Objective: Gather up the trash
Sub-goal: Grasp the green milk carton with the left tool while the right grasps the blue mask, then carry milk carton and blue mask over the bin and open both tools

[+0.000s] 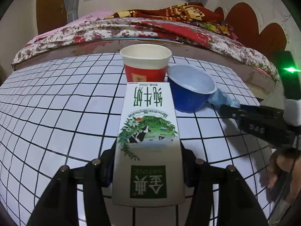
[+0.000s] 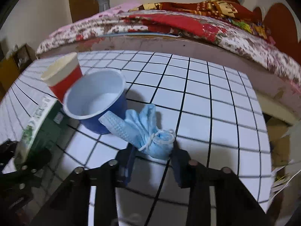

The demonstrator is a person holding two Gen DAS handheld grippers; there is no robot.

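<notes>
My left gripper (image 1: 147,162) is shut on a white and green milk carton (image 1: 148,131) and holds it lengthwise over the gridded table (image 1: 56,103). Beyond it stand a red paper cup (image 1: 145,65) and a tilted blue cup (image 1: 190,88). My right gripper (image 2: 153,156) is shut on a crumpled blue face mask (image 2: 150,130) next to the blue cup (image 2: 96,98). The red cup (image 2: 63,77) and the carton (image 2: 35,128) show at the left of the right wrist view. The right gripper (image 1: 254,116) with the mask (image 1: 222,98) shows in the left wrist view.
A bed with floral and red blankets (image 1: 150,26) runs along the table's far edge. Cardboard and papers (image 2: 280,143) lie off the table's right side.
</notes>
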